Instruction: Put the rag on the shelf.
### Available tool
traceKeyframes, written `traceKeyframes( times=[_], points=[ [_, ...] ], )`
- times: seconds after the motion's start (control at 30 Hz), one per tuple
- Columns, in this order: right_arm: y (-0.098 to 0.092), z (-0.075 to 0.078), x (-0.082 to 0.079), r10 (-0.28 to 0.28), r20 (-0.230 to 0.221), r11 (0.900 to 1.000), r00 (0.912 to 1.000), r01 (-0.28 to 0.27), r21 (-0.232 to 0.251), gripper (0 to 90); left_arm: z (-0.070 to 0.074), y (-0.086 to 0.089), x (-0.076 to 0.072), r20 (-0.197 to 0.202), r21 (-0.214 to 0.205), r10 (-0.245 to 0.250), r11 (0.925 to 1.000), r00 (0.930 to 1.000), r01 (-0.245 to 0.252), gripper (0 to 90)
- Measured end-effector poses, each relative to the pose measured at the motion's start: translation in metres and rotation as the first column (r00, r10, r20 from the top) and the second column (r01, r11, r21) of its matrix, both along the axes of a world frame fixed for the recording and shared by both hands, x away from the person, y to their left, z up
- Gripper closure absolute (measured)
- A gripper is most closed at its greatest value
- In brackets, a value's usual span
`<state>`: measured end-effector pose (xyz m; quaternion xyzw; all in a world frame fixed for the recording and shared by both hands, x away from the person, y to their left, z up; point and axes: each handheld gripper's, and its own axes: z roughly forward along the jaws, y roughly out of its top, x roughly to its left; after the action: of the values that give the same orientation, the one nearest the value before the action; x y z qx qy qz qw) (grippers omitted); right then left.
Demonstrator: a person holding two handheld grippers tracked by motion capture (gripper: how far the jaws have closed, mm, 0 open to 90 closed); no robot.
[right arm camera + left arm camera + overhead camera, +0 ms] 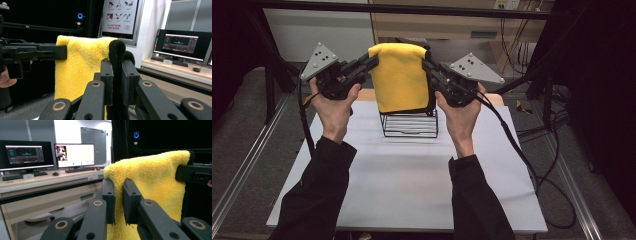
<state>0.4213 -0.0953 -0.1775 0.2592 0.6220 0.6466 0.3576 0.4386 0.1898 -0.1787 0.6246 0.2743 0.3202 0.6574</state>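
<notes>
Now the left tool pinches the left top corner of the yellow towel, and the right tool pinches the right top corner. Both are closed tightly on it. Between them the towel hangs flat above the desk, just before a wire rack.

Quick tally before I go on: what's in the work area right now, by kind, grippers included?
Grippers: 2, the left gripper and the right gripper, each shut on a top corner of the cloth
Yellow cloth: 1, held up and spread between them
Black wire rack: 1, on the table
Total: 4
</notes>
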Motion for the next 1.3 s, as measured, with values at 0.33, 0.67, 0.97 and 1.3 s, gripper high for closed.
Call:
traceKeyframes(
  times=[0.33, 0.67, 0.97, 1.3],
  points=[
    [0.004, 0.011, 0.016, -0.012, 0.027, 0.9994, 0.9996, 0.011, 0.034, 81.8, 0.015, -0.002, 0.013, 0.033, 0.002, 0.021, 0.9998, 0.9992, -0.021, 81.3],
    [0.009, 0.023, 0.03, -0.016, 0.065, 0.9974, 0.9978, 0.011, 0.072, 81.9, 0.03, -0.001, 0.02, 0.082, -0.021, 0.045, 0.9988, 0.9956, -0.043, 81.3],
    [0.016, 0.034, 0.041, -0.023, 0.091, 0.9964, 0.9956, 0.015, 0.083, 81.9, 0.041, -0.002, 0.03, 0.123, -0.036, 0.077, 0.9967, 0.9894, -0.073, 81.3],
    [0.029, 0.044, 0.062, -0.018, 0.109, 0.9971, 0.9939, 0.01, 0.075, 81.9, 0.046, 0.007, 0.043, 0.151, -0.042, 0.106, 0.994, 0.9829, -0.101, 81.4]
  ],
)
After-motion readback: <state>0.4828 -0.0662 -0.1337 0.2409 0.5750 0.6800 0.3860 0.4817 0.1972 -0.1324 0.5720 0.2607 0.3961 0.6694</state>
